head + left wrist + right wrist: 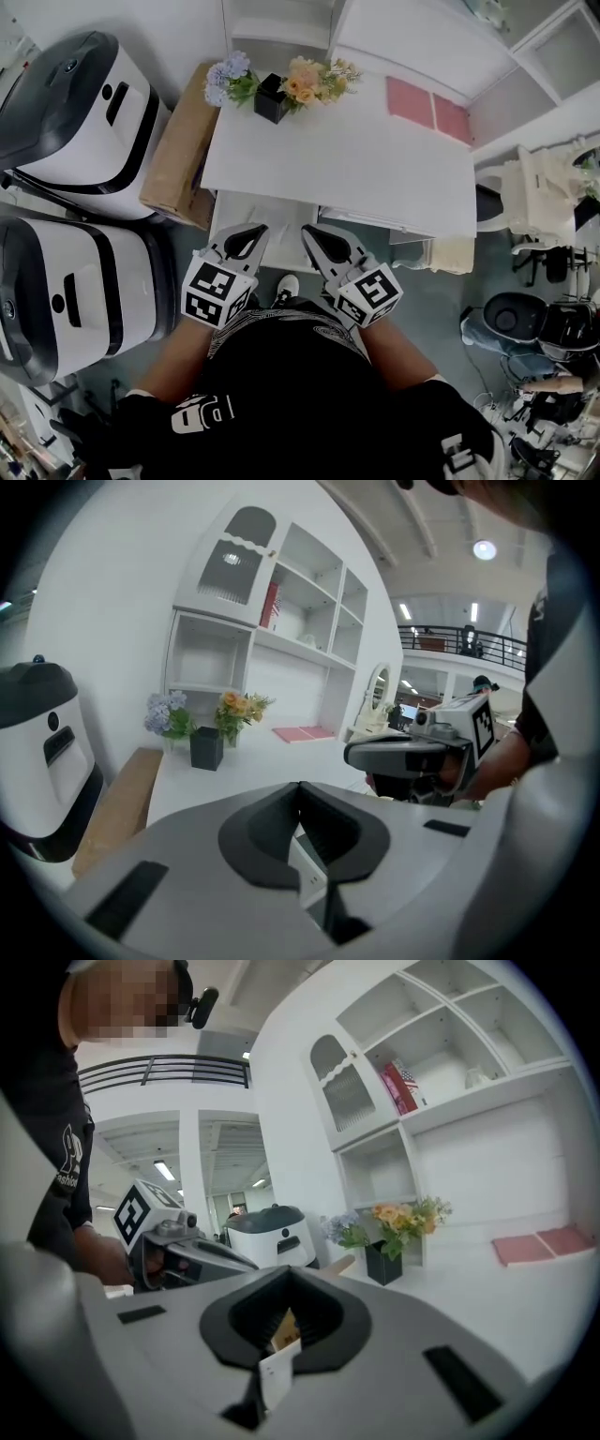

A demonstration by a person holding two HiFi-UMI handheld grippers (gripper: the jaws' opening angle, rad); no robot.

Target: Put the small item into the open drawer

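My right gripper (pixel 307 230) (pixel 286 1269) is shut on the small item (pixel 277 1372), a white tag with a yellowish part pinched between the jaws and hanging below them. Beside it my left gripper (pixel 255 228) (pixel 300 787) has its jaws together with nothing in them. Both hang at the near edge of the white desk (pixel 375 169), over the pulled-out white drawer (pixel 272 214), which they mostly hide. In each gripper view the other gripper shows close alongside.
A black vase of flowers (pixel 272 98) and two pink pads (pixel 427 108) sit at the desk's back. A cardboard box (pixel 178 155) leans at its left, next to two white-and-grey machines (pixel 84 122). A white chair (pixel 534 197) stands at the right, and shelves (pixel 309 621) rise behind.
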